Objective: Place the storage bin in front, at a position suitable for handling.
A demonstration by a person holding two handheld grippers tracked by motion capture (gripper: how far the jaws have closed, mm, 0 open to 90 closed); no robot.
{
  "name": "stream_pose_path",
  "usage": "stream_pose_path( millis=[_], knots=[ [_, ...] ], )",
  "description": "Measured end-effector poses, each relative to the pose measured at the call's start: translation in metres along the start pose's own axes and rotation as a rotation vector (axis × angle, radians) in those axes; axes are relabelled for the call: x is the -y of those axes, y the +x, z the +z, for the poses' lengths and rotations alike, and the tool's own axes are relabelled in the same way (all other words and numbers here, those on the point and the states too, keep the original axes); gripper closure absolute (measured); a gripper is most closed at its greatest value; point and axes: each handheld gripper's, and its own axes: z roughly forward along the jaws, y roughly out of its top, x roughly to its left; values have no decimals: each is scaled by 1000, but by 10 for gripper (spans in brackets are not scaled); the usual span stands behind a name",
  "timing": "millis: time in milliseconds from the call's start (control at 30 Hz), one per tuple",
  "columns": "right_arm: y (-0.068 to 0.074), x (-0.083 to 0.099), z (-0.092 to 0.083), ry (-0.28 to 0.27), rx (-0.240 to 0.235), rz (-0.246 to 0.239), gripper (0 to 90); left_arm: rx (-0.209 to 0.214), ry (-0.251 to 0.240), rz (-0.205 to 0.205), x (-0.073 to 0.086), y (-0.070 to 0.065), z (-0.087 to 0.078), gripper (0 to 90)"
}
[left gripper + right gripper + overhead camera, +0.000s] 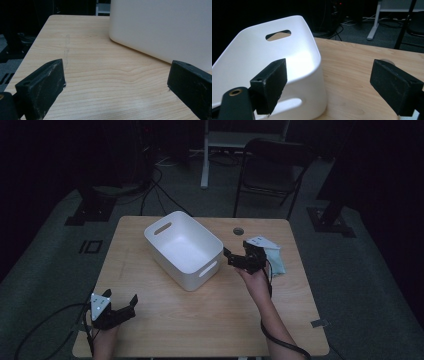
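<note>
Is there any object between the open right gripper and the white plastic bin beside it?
Nothing visible stands between them. The right gripper, jaws open, hangs just off the near end of the white plastic bin, by its handle slot. The pale blue cloth pouch lies behind the gripper, away from the bin.

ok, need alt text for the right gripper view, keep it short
Two open black jaws of the right gripper frame the near corner of an empty white bin with slot handles, standing on a light wooden table. Behind lie a dark floor, cables and a white frame leg.
</note>
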Motion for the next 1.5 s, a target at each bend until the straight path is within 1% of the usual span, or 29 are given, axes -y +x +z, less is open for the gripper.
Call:
stream_pose_path(
  millis=[233, 333, 433, 600, 867, 933, 1000, 1067, 1100, 1167, 1233, 1267, 1300, 1333, 1433, 1467, 1500],
  knots=[
    [8, -7, 17, 14, -20, 11, 138, 4, -3, -2, 0, 0, 0, 15],
    [10, -7, 26, 31, -18, 5, 139, 5, -2, -2, 0, 0, -1, 15],
    [10, -7, 34, 46, -15, 15, 139, 7, -3, 0, 0, 0, -1, 15],
    [11, -6, 47, 70, -11, 10, 139, 9, -3, 1, 0, 0, -1, 15],
    [12, -5, 59, 94, 0, 3, 146, 9, -4, -1, 0, 0, -1, 15],
    [13, -4, 63, 102, -4, 1, 163, 9, -4, 0, 0, 0, -1, 15],
    [13, -3, 65, 105, -10, 0, 224, 10, -4, 0, 0, 0, -1, 15],
    [13, -3, 67, 111, -15, 4, 258, 10, -4, -1, 0, 0, -1, 15],
    [14, -3, 67, 110, -8, 3, 276, 10, -4, -1, 0, 0, -1, 15],
    [13, -3, 68, 112, -20, 8, 335, 10, -3, 0, 0, 0, -1, 16],
    [13, -4, 69, 115, -20, 5, 340, 11, -2, 0, 0, 0, -1, 15],
    [13, -4, 72, 138, -2, -27, 393, 13, -6, 1, 0, 0, -1, 15],
    [13, -4, 72, 138, -2, -27, 393, 13, -6, 1, 0, 0, -1, 16],
    [12, -4, 73, 149, -11, -24, 460, 13, -7, 2, 0, 0, -1, 16],
    [12, -4, 74, 155, -20, -21, 467, 14, -8, 1, 0, 0, -1, 15],
    [12, -5, 76, 167, -30, -15, 560, 16, -4, 1, 0, -1, 0, 15],
    [12, -5, 76, 171, -24, -16, 586, 17, -4, 1, 0, -1, 0, 15]
  ],
)
